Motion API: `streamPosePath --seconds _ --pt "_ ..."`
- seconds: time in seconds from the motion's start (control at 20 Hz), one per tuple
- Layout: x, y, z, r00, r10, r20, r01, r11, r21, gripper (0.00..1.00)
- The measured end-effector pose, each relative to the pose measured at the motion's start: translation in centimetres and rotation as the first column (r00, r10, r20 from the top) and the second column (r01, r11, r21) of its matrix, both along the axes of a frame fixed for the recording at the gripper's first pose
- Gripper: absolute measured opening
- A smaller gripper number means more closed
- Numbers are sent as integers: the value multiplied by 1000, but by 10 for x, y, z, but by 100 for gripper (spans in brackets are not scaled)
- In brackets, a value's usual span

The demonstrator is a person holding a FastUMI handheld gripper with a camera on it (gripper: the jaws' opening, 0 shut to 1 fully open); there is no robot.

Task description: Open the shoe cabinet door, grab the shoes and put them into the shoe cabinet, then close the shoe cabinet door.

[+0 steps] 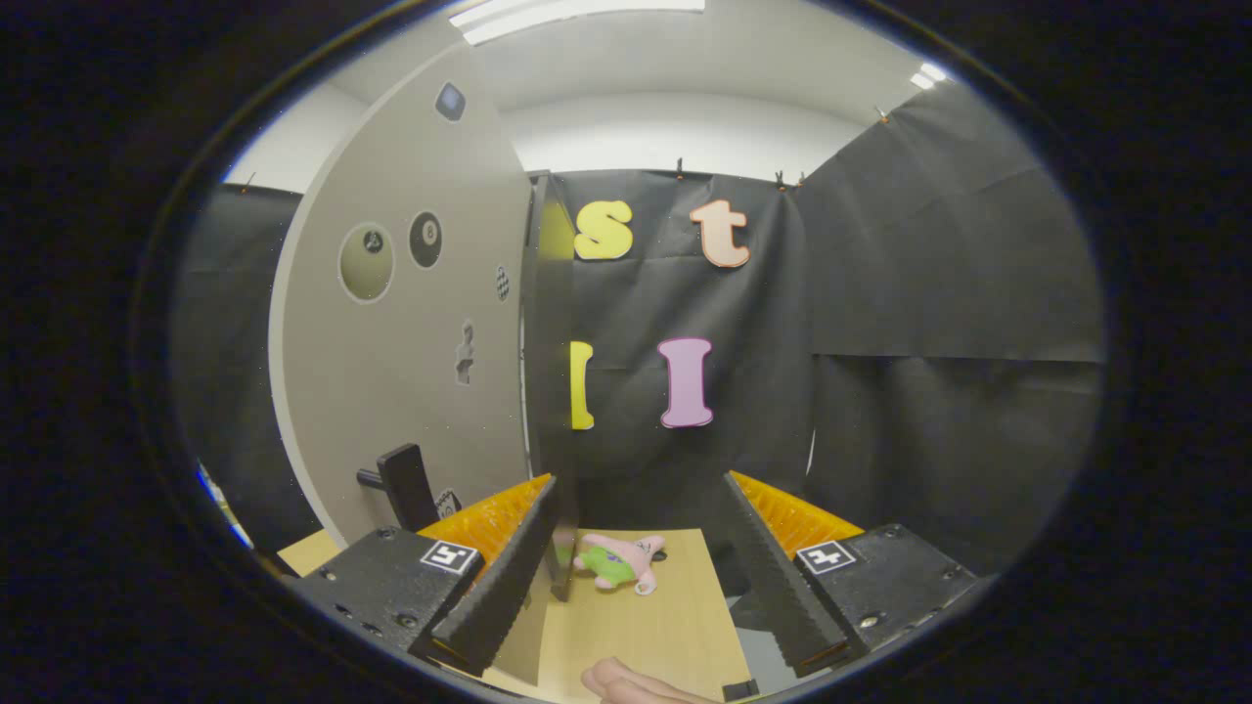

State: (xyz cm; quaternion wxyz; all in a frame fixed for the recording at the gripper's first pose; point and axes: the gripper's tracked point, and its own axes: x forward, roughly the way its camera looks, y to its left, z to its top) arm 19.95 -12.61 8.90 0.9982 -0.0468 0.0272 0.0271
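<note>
Fingers on the gripper (pixel 641 577) are spread wide with nothing held between them, so no grab is happening right now. Going left to right: off to the left stands the big grey shoe cabinet door (pixel 411 323), seen at an angle with its thin dark edge (pixel 546 391) pointing toward the camera, so my read is it's swung open and step one is likely done. It has one black block-shaped handle (pixel 403 485) sticking out low down, just beyond the left finger, plus a handful of small round and odd-shaped stickers scattered over the panel, roughly six that I can count, though a couple are too small to make out. Between the fingers and a bit ahead lies one small pink and green plush toy (pixel 620 561) on the light wooden table top (pixel 675 606), close to the bottom of the door edge. No shoes anywhere that I can see, and I can't tell what's inside the cabinet from this angle, so whether they're already in there is anyone's guess. Someone's fingertips (pixel 626 682) rest on the near end of the table. Closing the door is clearly still left to do.
</note>
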Motion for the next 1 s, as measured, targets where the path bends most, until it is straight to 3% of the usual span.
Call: streamPosePath --seconds 0.1,0.3,0.65,1.0 --pt "3 21 -6 999 38 -9 -38 999 -9 100" --pt "-1 43 -6 999 36 32 -36 999 1 93" --pt "-9 108 -13 997 73 21 -72 997 -17 93" --pt "7 175 -28 999 32 1 -32 999 41 93"
